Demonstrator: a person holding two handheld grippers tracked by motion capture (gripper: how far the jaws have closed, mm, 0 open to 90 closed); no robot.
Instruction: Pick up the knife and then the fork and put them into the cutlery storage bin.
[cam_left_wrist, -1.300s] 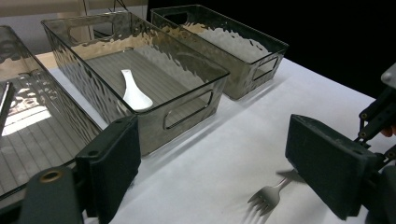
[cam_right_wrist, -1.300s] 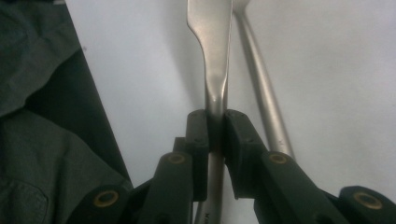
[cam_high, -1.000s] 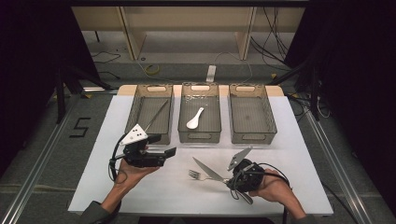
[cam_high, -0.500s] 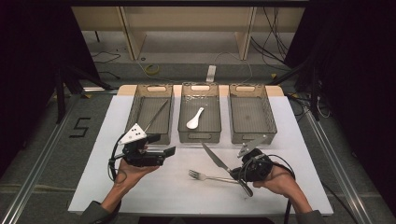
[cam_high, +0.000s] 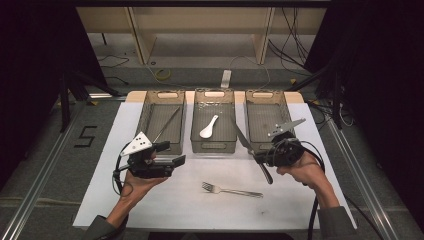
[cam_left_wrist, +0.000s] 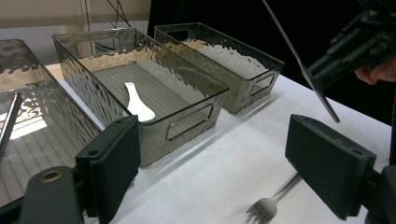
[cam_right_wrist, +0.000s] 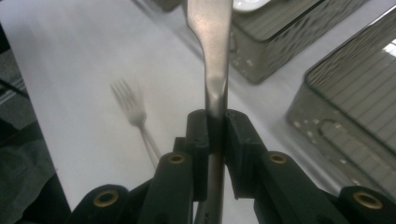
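On the left of the white surface (cam_high: 150, 200), the left tongs (cam_high: 177, 161) rest in the person's hand with their jaws spread wide and nothing between them, in front of the left bin (cam_high: 161, 125), which holds a thin metal utensil (cam_high: 166, 125). The middle bin (cam_high: 214, 122) holds a white spoon (cam_high: 208, 127). A fork (cam_high: 231, 190) lies flat on the surface, in front of the middle bin and between the two hands. At the right, the right tongs (cam_high: 261, 157) pinch a knife (cam_high: 252, 152) by its handle, the blade rising off the surface toward the near end of the right bin (cam_high: 267, 117).
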